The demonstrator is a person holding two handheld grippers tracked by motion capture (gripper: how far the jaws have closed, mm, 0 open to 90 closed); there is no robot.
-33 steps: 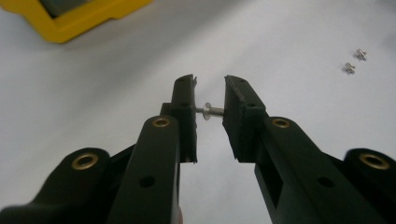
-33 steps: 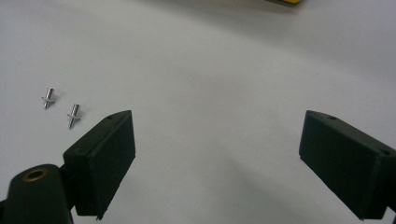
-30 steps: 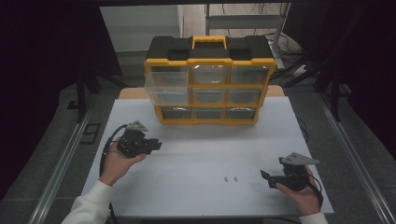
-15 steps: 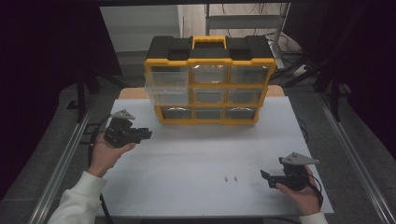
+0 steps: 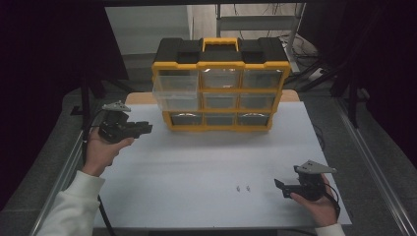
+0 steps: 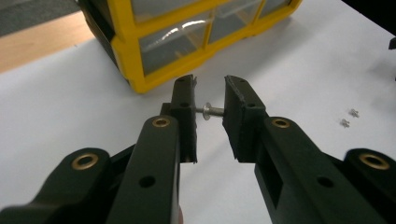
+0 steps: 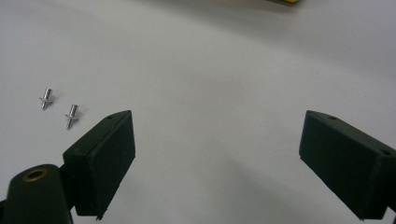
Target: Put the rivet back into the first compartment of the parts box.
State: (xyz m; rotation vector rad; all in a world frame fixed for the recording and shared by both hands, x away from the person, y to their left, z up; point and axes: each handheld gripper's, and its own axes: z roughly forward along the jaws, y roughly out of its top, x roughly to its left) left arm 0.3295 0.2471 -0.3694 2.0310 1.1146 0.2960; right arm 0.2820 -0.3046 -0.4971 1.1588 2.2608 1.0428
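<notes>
Clamped end to end between the left gripper's (image 6: 208,112) jaws, a small metal rivet (image 6: 211,111) hangs above the white table (image 5: 196,167) near the yellow organizer (image 5: 221,88). It looks light, stiff and slick, so it could easily twist free. Right gripper (image 7: 217,163) rests with jaws wide apart beside 2 loose rivets (image 7: 58,107).

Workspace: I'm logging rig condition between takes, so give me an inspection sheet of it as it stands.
Surface: white table, no spills seen.
Job's things: a rivet clamped between the left gripper's jaws; two loose rivets lying apart on the table; yellow drawer box at the far edge, upper-left drawer pulled out.
Clutter: nothing seen.
Grippers: left held above the table near the box's lower left corner; right gripper open, low over the table, loose rivets beside it.
Cables: one trails from each gripper towards the person.
Surroundings: dark, metal frames and a shelf behind the box.
</notes>
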